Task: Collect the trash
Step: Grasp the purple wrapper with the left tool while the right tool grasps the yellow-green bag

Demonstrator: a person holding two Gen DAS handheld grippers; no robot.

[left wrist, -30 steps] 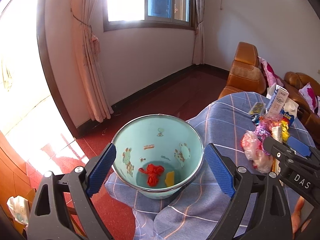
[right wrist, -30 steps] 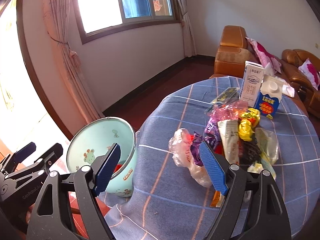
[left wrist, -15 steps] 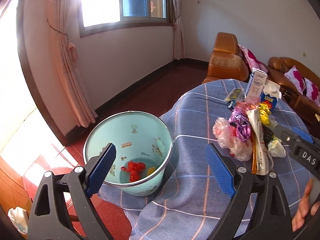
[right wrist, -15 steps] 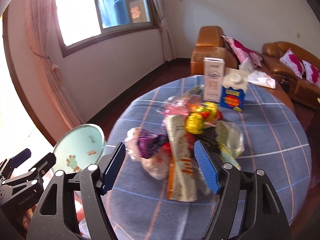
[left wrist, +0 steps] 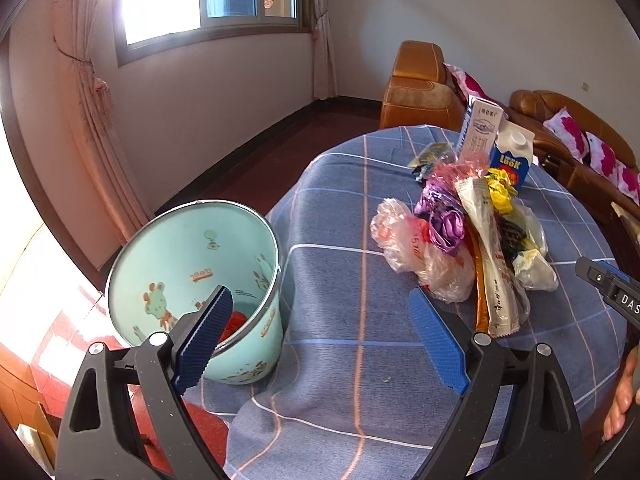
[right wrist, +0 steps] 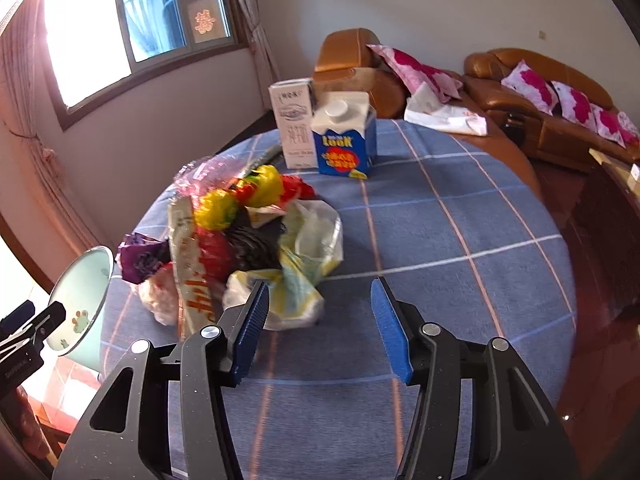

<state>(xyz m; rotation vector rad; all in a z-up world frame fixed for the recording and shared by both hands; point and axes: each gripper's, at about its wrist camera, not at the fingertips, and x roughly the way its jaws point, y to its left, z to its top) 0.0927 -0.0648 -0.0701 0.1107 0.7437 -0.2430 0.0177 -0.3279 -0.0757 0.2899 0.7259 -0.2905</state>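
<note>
A pile of trash (right wrist: pixel 240 232) lies on the round table's blue checked cloth (right wrist: pixel 460 240): plastic bags, purple and yellow wrappers, a long snack packet. My right gripper (right wrist: pixel 320 284) hovers low at the pile's near right edge. Its jaws are closing, and a pale yellow-green bag (right wrist: pixel 296 280) lies just ahead of the left finger, unpressed. My left gripper (left wrist: pixel 320 296) stands wide open above the cloth, between the mint-green bin (left wrist: pixel 192 248) and the pile (left wrist: pixel 460 232). Red and yellow scraps (left wrist: pixel 236 318) lie in the bin, partly hidden by a finger.
A tall white carton (right wrist: pixel 294 128) and a blue milk carton (right wrist: pixel 344 148) stand behind the pile. The bin (right wrist: pixel 80 292) stands at the table's left edge, over the red floor. A brown sofa (right wrist: pixel 540 92) with pink pillows is beyond. A hand (left wrist: pixel 624 396) shows at the right.
Both grippers swung away from the bin and moved right over the table toward the trash pile. The right gripper's jaws have narrowed. The left jaws stayed wide.
</note>
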